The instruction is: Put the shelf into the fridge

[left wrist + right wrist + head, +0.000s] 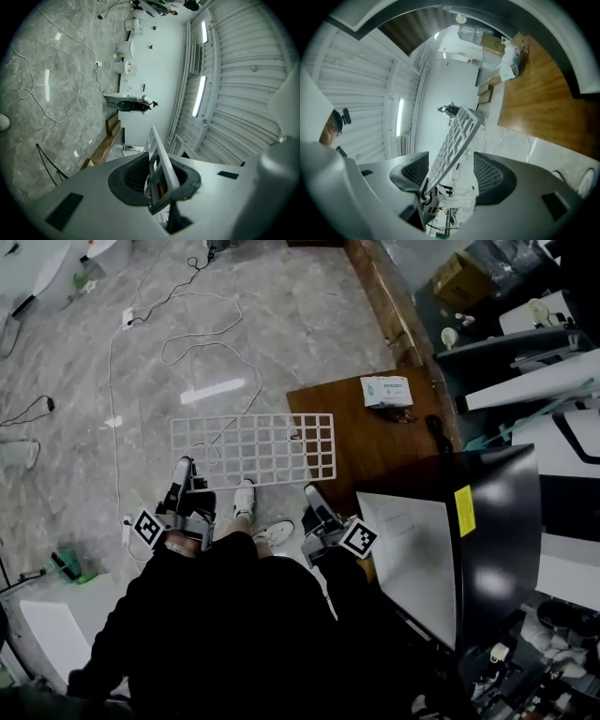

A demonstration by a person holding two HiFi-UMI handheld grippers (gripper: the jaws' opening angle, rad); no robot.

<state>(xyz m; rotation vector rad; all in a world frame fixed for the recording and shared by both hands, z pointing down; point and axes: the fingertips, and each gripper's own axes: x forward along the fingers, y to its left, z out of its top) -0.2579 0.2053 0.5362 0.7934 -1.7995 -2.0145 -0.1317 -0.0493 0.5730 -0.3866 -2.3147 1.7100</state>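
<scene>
**White wire shelf held out over the floor, beside the fridge**

The black fridge [506,512] stood at the person's right, and the shelf [253,448] hung flat in front, outside it. Both grippers reached forward, roughly level, to its near edge. The left gripper [183,470] was clamped on that edge. Only the right gripper view showed the right gripper [451,173] spread wide, with the shelf [452,140] loose between its pads.

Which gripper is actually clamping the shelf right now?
The left gripper: its jaws pinch the edge of the shelf. The right gripper has its jaws wide apart, with the shelf passing between them unclamped.
</scene>
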